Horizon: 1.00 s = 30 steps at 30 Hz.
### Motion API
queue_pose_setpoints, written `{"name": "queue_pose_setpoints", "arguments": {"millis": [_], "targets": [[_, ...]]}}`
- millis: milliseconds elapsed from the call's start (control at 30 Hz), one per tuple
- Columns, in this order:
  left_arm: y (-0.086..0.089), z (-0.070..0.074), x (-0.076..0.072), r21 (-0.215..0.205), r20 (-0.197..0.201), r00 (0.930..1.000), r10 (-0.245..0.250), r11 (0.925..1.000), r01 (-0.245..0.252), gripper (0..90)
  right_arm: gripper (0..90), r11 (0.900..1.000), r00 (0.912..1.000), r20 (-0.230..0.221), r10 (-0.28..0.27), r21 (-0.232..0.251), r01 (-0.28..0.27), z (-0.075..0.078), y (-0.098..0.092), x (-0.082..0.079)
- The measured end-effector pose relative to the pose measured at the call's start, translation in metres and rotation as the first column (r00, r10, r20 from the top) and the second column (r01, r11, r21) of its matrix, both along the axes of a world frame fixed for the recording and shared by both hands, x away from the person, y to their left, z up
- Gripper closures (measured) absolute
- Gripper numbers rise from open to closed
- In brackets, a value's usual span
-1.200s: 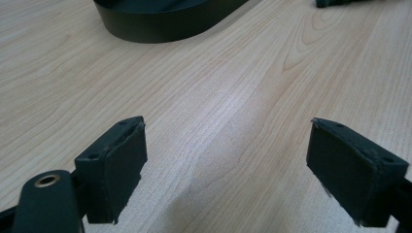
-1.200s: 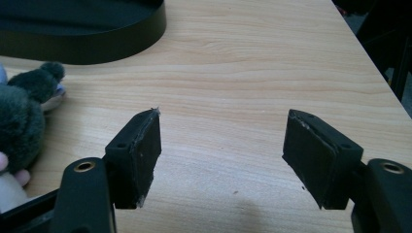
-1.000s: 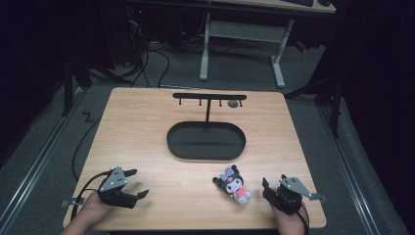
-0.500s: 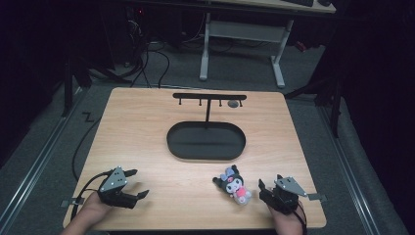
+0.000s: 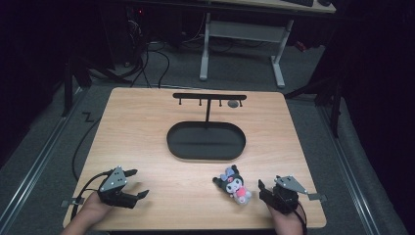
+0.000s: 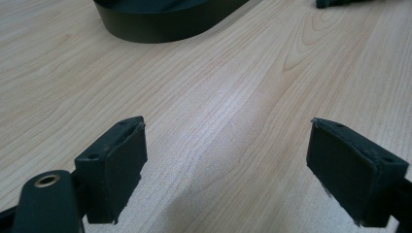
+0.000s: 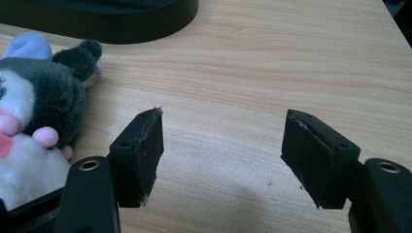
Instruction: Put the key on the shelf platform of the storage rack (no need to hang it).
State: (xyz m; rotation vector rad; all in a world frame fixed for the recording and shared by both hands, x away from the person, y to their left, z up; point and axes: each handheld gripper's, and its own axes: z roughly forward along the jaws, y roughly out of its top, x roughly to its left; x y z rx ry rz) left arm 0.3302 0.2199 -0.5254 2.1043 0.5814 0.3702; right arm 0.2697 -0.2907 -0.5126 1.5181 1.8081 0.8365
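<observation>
A small plush toy (image 5: 234, 185) in black, white and pink lies on the wooden table (image 5: 147, 127) near the front right. In the right gripper view the plush toy (image 7: 34, 111) is just left of my left-hand jaw, not between the jaws. My right gripper (image 5: 268, 188) rests to the toy's right, open, with bare wood between its pads (image 7: 223, 155). My left gripper (image 5: 138, 183) sits at the front left, open over bare table (image 6: 226, 160).
A black oval tray (image 5: 205, 141) lies at the table's middle, its wall seen in both gripper views (image 6: 160, 29) (image 7: 121, 26). Behind it stands a black T-shaped rack (image 5: 209, 96) with small hooks. A desk frame (image 5: 240, 34) and cables are on the floor beyond.
</observation>
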Motion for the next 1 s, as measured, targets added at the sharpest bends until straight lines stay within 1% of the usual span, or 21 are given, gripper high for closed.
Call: {"name": "queue_pose_setpoints", "arguments": {"millis": [67,167,267,367,400,433,600,700,733,800,833,900,1000], "targets": [[0.000,0.000,0.000,0.001,-0.001,1.0000,-0.001,1.0000,0.001,15.5,30.4,1.000,0.9999,-0.015,-0.004,0.005,0.004,0.002,-0.002,0.000],[0.000,0.000,0.000,0.001,0.000,1.0000,-0.001,1.0000,0.001,15.5,30.1,1.000,0.9998,-0.018,-0.005,0.007,0.005,0.003,-0.003,0.000],[0.000,0.000,0.000,0.001,0.000,1.0000,-0.001,1.0000,0.001,15.5,29.8,1.000,0.9993,-0.037,-0.007,0.022,0.008,0.004,-0.007,0.000],[0.000,0.000,0.000,0.001,0.000,1.0000,-0.001,1.0000,0.001,15.5,30.1,1.000,0.9990,-0.044,-0.006,0.029,0.007,0.004,-0.008,0.000],[0.000,0.000,0.000,0.001,0.000,1.0000,-0.001,1.0000,0.001,15.6,31.3,1.000,0.9992,-0.041,-0.001,0.027,0.002,0.004,-0.008,-0.001],[0.000,0.000,0.000,0.001,0.000,1.0000,-0.001,1.0000,0.001,15.5,31.5,1.000,0.9990,-0.044,0.004,0.011,-0.004,0.004,-0.008,-0.001],[0.000,0.000,0.000,0.001,0.000,1.0000,-0.001,1.0000,0.001,15.5,32.9,1.000,0.9991,-0.041,0.009,0.004,-0.009,0.006,-0.005,-0.001],[0.000,0.000,0.000,0.001,-0.001,1.0000,-0.002,1.0000,0.002,15.5,35.2,1.000,0.9977,-0.068,0.004,0.004,-0.004,0.008,-0.004,-0.001],[0.000,0.000,0.000,0.001,-0.001,1.0000,-0.002,1.0000,0.002,15.6,35.2,1.000,0.9977,-0.068,0.004,0.004,-0.004,0.008,-0.004,-0.001],[0.000,0.000,0.000,0.000,-0.001,1.0000,-0.002,1.0000,0.002,15.6,36.6,1.000,0.9954,-0.095,0.001,0.014,0.000,0.008,-0.004,0.000],[0.000,0.000,0.000,0.000,-0.002,1.0000,-0.003,1.0000,0.003,15.5,36.9,1.000,0.9947,-0.103,0.002,0.019,0.000,0.009,-0.004,0.000],[0.000,0.000,0.000,0.000,-0.002,1.0000,-0.002,1.0000,0.002,15.5,37.5,1.000,0.9937,-0.112,0.004,0.015,-0.003,0.010,-0.005,0.001],[0.000,0.000,0.000,0.000,-0.002,1.0000,-0.003,1.0000,0.003,15.6,38.7,1.000,0.9889,-0.149,0.002,0.018,0.001,0.011,-0.004,0.002]]}}
